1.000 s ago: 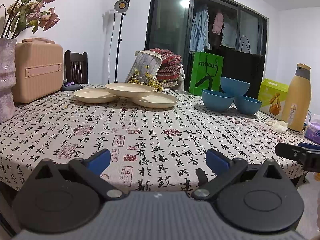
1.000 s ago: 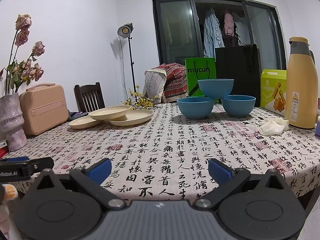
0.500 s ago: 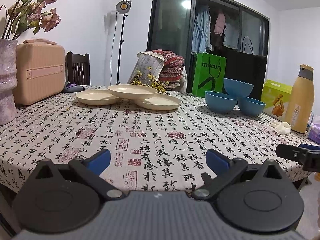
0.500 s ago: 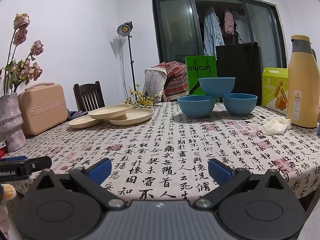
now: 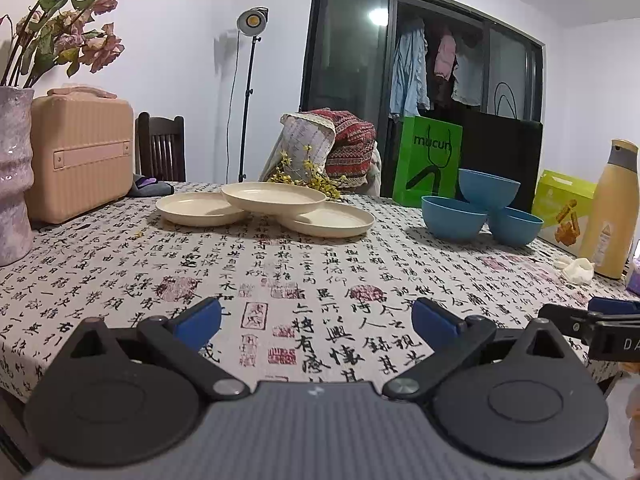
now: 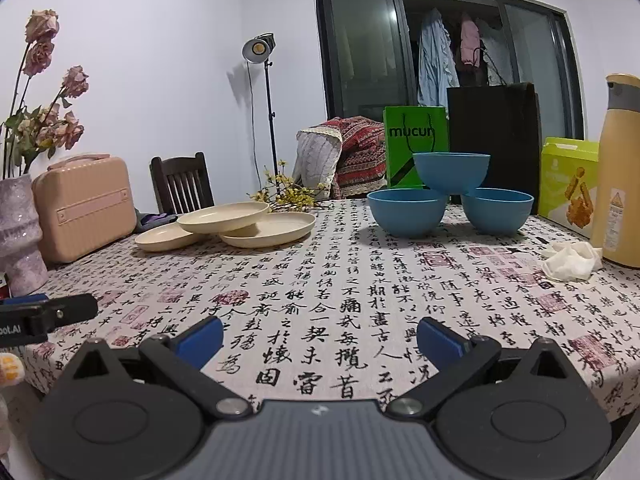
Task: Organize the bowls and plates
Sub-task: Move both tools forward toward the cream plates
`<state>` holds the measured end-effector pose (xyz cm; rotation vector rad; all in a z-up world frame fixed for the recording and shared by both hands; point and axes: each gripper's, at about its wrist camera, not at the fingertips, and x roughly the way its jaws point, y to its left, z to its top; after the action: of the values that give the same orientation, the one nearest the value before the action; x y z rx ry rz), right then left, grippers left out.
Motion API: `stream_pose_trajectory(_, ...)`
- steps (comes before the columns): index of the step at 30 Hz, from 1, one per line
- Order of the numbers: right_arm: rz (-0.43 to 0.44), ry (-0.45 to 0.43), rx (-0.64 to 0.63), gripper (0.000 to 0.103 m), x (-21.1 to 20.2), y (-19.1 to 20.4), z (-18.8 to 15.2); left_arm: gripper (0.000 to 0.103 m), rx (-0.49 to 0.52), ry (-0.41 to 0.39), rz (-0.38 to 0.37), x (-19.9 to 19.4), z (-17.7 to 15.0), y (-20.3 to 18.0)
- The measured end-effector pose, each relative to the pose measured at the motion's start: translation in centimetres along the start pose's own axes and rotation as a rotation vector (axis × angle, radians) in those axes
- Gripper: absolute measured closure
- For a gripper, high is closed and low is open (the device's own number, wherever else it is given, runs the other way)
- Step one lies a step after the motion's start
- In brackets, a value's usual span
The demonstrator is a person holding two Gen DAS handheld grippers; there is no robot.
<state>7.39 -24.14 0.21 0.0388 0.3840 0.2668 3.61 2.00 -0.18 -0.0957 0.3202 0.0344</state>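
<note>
Three cream plates lie at the far side of the table: a left plate (image 5: pixel 198 208), a right plate (image 5: pixel 326 219), and a top plate (image 5: pixel 274 197) resting across both. Three blue bowls stand to their right: a left bowl (image 5: pixel 454 216), a right bowl (image 5: pixel 516 226), and a third bowl (image 5: pixel 488 188) perched on the two. The same plates (image 6: pixel 224 216) and bowls (image 6: pixel 408 212) show in the right wrist view. My left gripper (image 5: pixel 316 322) and right gripper (image 6: pixel 320 334) hover open over the near table edge, holding nothing, far from the dishes.
A calligraphy-print cloth covers the table (image 5: pixel 300 272). A pink case (image 5: pixel 80 158) and a vase (image 5: pixel 14 176) stand at the left. A tan bottle (image 5: pixel 612 208), a yellow-green box (image 5: pixel 564 208), a crumpled tissue (image 6: pixel 570 266) and a green bag (image 5: pixel 428 160) sit right and behind. A chair (image 5: pixel 160 152) stands beyond.
Both grippers have moved slightly forward toward the table; the dishes look a little nearer. The jaws stay open and nothing on the table has moved.
</note>
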Motion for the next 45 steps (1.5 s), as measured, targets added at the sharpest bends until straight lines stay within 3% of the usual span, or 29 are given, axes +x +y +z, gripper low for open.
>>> stream_pose_trajectory(19, 0.056, 0.015, -0.022, 0.000, 5.2, 0.6, 2.4, 0.000, -0.027, -0.015, 0.040, 3.3, 1.8, 1.4)
stream_pose_trajectory(45, 0.100, -0.035, -0.049, 0.000, 10.3, 2.2, 6.3, 0.000, -0.066, -0.051, 0.076, 6.6, 4.7, 2.8)
